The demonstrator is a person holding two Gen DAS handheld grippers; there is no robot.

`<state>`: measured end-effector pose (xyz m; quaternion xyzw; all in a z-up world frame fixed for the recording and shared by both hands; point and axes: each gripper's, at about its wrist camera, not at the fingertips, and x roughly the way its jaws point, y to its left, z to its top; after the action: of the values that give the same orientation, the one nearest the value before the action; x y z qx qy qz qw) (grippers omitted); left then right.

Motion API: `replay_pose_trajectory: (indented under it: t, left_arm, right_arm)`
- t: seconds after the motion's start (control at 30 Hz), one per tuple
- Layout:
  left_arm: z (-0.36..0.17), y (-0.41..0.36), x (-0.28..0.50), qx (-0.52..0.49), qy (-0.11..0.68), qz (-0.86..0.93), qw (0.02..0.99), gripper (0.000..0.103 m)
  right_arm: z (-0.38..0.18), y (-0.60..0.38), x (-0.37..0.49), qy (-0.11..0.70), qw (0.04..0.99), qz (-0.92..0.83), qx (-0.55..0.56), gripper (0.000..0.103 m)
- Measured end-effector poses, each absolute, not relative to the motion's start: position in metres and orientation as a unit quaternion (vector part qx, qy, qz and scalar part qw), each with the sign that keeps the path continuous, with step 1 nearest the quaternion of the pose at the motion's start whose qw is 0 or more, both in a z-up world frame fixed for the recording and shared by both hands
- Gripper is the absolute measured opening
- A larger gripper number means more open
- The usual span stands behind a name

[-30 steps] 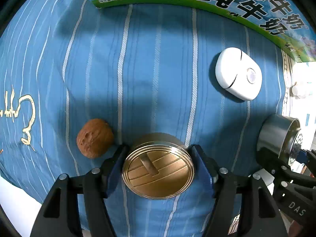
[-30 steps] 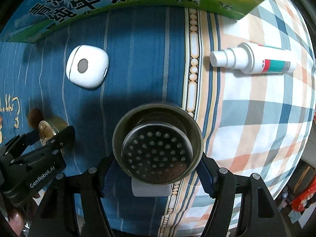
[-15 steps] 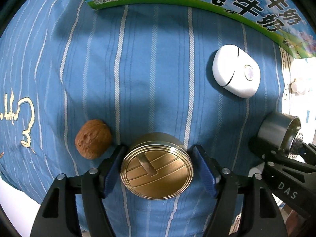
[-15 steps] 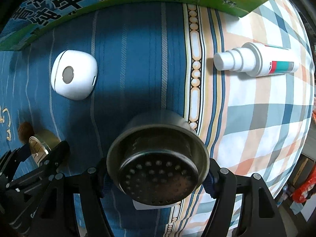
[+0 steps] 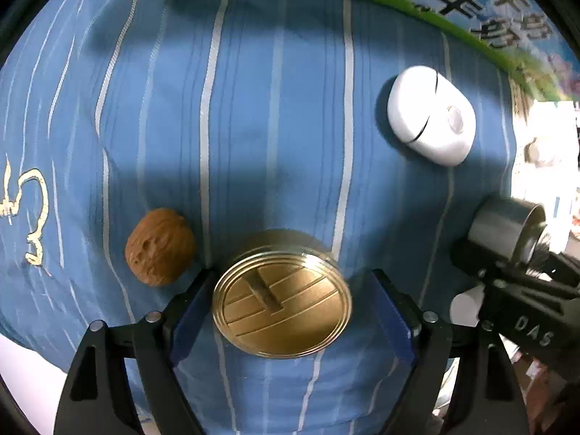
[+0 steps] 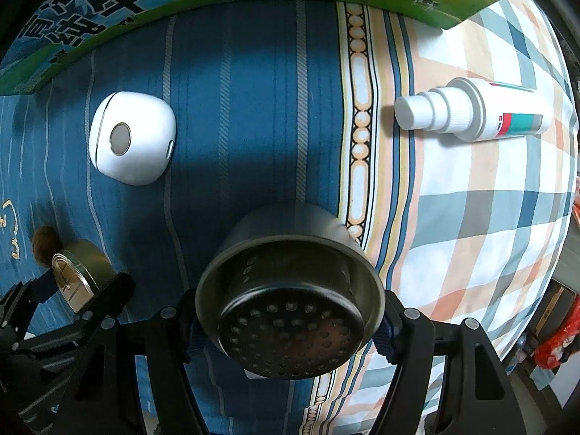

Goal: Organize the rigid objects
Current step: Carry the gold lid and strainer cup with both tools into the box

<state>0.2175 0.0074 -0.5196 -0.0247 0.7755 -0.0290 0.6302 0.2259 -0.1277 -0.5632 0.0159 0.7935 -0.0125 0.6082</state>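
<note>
A round gold tin [image 5: 282, 304] lies on the blue striped cloth [image 5: 275, 127] between the fingers of my left gripper [image 5: 291, 277]. Its jaws are opening, and a gap shows between each blue pad and the tin. In the right wrist view my right gripper [image 6: 290, 311] is shut on a steel perforated cup [image 6: 290, 308], held tilted just above the cloth. The left wrist view also shows that cup [image 5: 507, 228], at the right edge. The right wrist view shows the gold tin [image 6: 76, 272] at the lower left.
A walnut [image 5: 159, 246] lies just left of the tin. A white oval case [image 5: 431, 116] sits further back. A green and blue milk carton box [image 6: 108, 18] borders the far side. A white spray bottle [image 6: 471, 112] lies on the checked cloth [image 6: 471, 217] to the right.
My left gripper's jaws have spread away from the gold tin, which stays on the cloth. My right gripper has sunk a little with the steel cup, which now tilts more.
</note>
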Motion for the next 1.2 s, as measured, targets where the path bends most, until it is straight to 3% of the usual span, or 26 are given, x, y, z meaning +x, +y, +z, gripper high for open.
replay_pose_trajectory:
  t: [0.23,0.67,0.9,1.2]
  left_arm:
    - [-0.515,0.005,0.216,-0.007,0.766,-0.010,0.642,0.063]
    - [-0.467,0.011,0.204,-0.009,0.729,0.000,0.685,0.062]
    - [-0.396,0.017,0.195,-0.042,0.689,-0.029,0.723,0.062]
    - [-0.281,0.010,0.234,-0.069,0.615,-0.084,0.781,0.063]
  right_arm:
    - [-0.560,-0.127,0.228,0.795,0.606,-0.016,0.013,0.074]
    - [-0.535,-0.127,0.212,0.770,0.639,-0.004,0.003,0.073]
    - [-0.485,-0.137,0.196,0.742,0.668,0.030,0.035,0.072]
    - [-0.371,-0.158,0.198,0.680,0.722,0.083,0.093,0.072]
